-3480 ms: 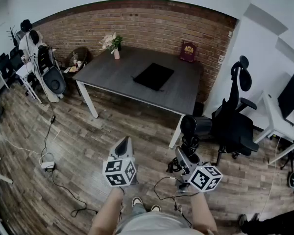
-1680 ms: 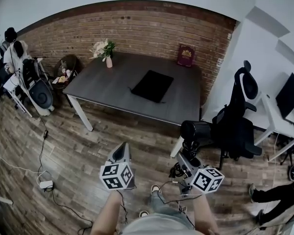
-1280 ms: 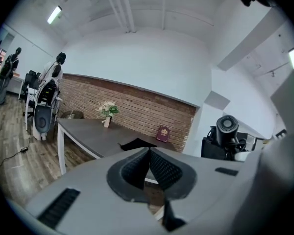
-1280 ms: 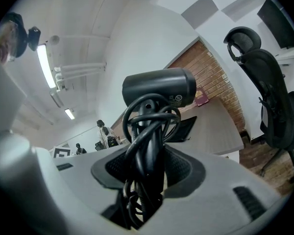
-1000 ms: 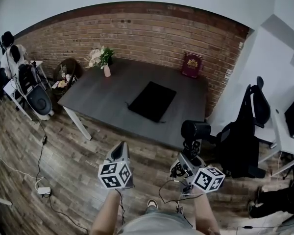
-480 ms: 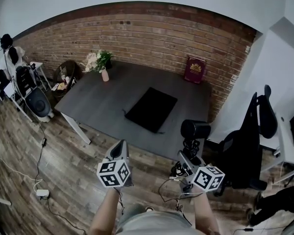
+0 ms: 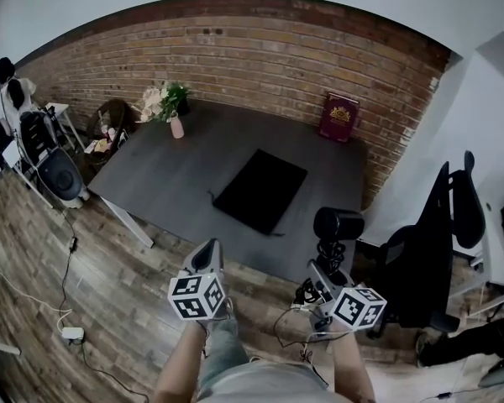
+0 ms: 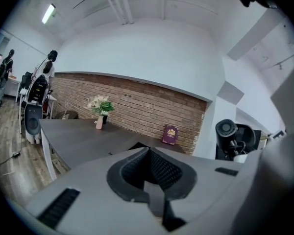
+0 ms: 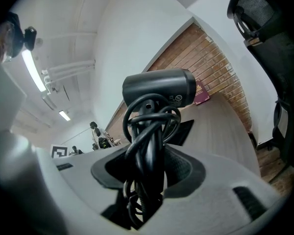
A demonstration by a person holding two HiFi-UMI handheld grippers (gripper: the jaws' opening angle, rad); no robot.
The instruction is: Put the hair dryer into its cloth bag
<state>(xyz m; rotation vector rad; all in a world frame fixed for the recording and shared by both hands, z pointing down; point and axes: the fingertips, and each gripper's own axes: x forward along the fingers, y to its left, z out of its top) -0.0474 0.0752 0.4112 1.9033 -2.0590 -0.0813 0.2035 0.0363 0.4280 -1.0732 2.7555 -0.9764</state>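
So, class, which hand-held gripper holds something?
The right hand-held gripper, clamping the hair dryer by its cord-wrapped handle; the left hand-held gripper is shut and empty.

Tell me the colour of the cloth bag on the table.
The cloth bag is black, clearest in the head view.

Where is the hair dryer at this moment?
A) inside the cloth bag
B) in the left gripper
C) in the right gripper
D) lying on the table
C: the right gripper is clamped on the cord-wrapped handle of the hair dryer, while the cloth bag lies flat on the table.
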